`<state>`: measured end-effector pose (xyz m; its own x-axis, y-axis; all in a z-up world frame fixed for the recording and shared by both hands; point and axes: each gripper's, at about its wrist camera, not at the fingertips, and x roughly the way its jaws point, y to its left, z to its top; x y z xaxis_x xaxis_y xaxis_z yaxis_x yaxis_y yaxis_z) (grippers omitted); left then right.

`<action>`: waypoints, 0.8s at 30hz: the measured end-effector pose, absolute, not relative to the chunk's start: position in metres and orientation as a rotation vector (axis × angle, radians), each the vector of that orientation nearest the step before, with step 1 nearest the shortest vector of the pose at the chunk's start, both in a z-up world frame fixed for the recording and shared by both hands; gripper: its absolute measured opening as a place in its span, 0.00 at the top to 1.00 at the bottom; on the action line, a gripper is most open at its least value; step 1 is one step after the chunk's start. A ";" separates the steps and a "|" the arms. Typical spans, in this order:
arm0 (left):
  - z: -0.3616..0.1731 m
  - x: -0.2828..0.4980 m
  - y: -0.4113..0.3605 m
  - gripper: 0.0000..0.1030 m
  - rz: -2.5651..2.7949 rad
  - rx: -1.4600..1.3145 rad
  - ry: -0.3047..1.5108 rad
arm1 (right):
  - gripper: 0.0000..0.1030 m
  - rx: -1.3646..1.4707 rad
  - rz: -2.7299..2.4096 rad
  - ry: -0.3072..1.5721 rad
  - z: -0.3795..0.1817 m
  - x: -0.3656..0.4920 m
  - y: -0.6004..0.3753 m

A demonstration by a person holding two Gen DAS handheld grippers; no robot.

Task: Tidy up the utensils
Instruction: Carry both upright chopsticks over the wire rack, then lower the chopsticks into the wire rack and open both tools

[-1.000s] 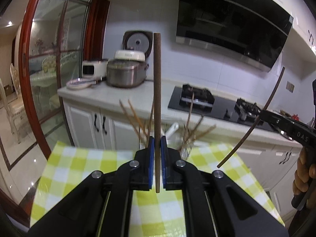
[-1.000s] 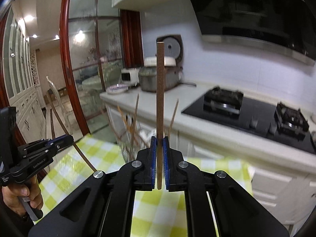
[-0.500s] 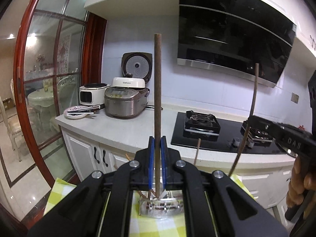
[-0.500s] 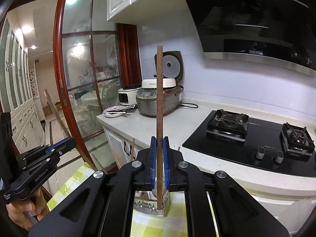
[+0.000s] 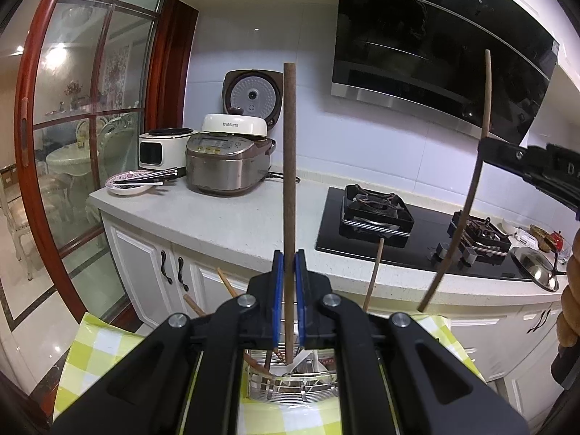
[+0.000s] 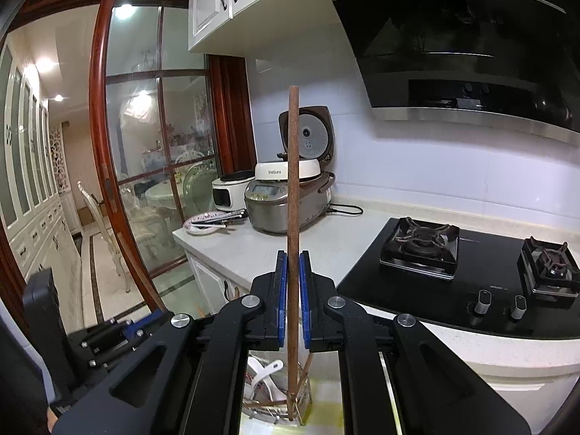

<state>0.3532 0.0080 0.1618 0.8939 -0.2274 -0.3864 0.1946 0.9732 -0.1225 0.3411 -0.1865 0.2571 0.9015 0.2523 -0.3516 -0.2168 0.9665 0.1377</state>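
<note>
In the left wrist view my left gripper [image 5: 289, 255] is shut on a brown chopstick [image 5: 289, 166] that stands upright, its lower tip over a metal wire utensil holder [image 5: 290, 391]. Other chopsticks [image 5: 373, 275] lean out of that holder. At the right, my right gripper [image 5: 484, 145] grips a second brown chopstick [image 5: 467, 203], slightly tilted. In the right wrist view the right gripper [image 6: 293, 255] is shut on its chopstick [image 6: 293, 188], whose tip reaches down into the holder [image 6: 304, 395], beside a white spoon [image 6: 266, 369]. The left gripper [image 6: 145, 320] shows at lower left.
The holder stands on a yellow checked tablecloth [image 5: 98, 355]. Behind it runs a white counter [image 5: 224, 217] with rice cookers [image 5: 228, 159], a plate [image 5: 128, 183] and a black gas hob [image 5: 398, 224]. A range hood [image 5: 435, 47] hangs above, and a person's hand [image 5: 571, 297] is at the right edge.
Both grippers have moved forward with their chopsticks toward the counter. The holder now lies right under the jaws, and the right chopstick went from slanted to nearly upright.
</note>
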 end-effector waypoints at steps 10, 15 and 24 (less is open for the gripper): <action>0.149 0.362 0.008 0.94 -0.225 -0.098 0.419 | 0.92 0.106 0.269 0.419 0.215 0.365 -0.167; 0.141 0.368 0.006 0.94 -0.230 -0.105 0.435 | 0.92 0.125 0.264 0.443 0.190 0.379 -0.162; 0.126 0.374 0.002 0.94 -0.237 -0.095 0.467 | 0.92 0.142 0.272 0.485 0.155 0.389 -0.156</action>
<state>0.3738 0.0017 0.1259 0.8659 -0.2480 -0.4344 0.2047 0.9681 -0.1448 0.3892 -0.1561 0.1554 0.8497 0.2907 -0.4400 -0.2238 0.9543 0.1983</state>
